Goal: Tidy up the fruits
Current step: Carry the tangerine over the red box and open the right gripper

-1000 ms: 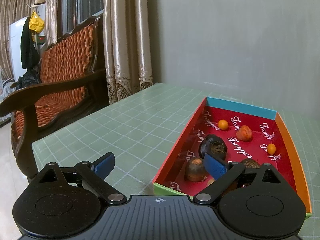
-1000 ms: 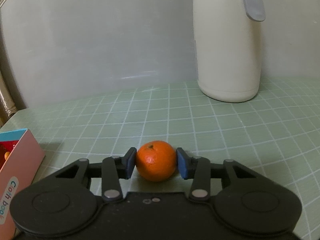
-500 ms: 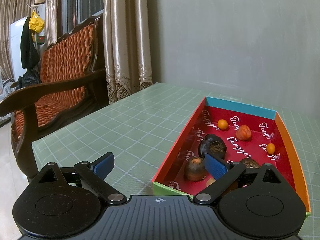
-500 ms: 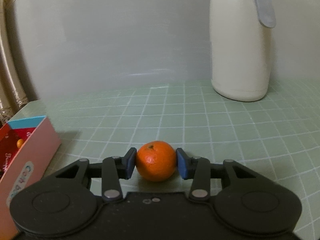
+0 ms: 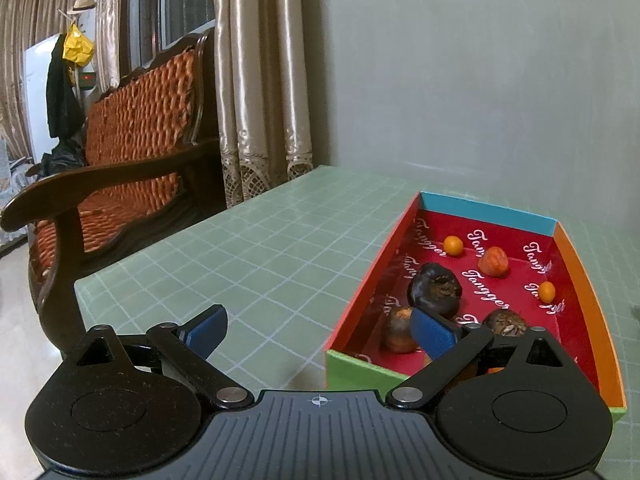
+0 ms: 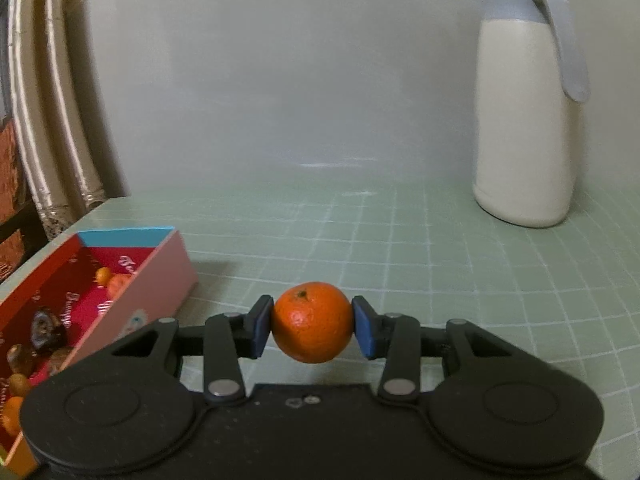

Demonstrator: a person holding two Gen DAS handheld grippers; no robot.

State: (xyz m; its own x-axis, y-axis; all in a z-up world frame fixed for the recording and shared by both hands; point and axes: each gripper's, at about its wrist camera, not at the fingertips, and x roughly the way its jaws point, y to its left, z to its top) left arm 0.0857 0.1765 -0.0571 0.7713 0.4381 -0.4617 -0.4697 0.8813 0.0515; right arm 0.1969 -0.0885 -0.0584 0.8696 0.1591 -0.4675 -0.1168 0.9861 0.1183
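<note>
R gripper [image 6: 313,328]: jaws clamped on tangerine [image 6: 312,327], held off the green worktop [image 6: 420,248], just right of the box [image 6: 160,272], not yet over it. L gripper [image 5: 320,330]: jaws wide, nothing held, right finger over the box's near end. Box already holds several fruits: 2 small orange ones, a reddish one [image 5: 494,261], dark wrinkled ones [image 5: 434,289]. Progress est.: well along; tangerine left to drop in. No other loose fruit in view. Cream jug [image 6: 524,120] far right, well apart.
</note>
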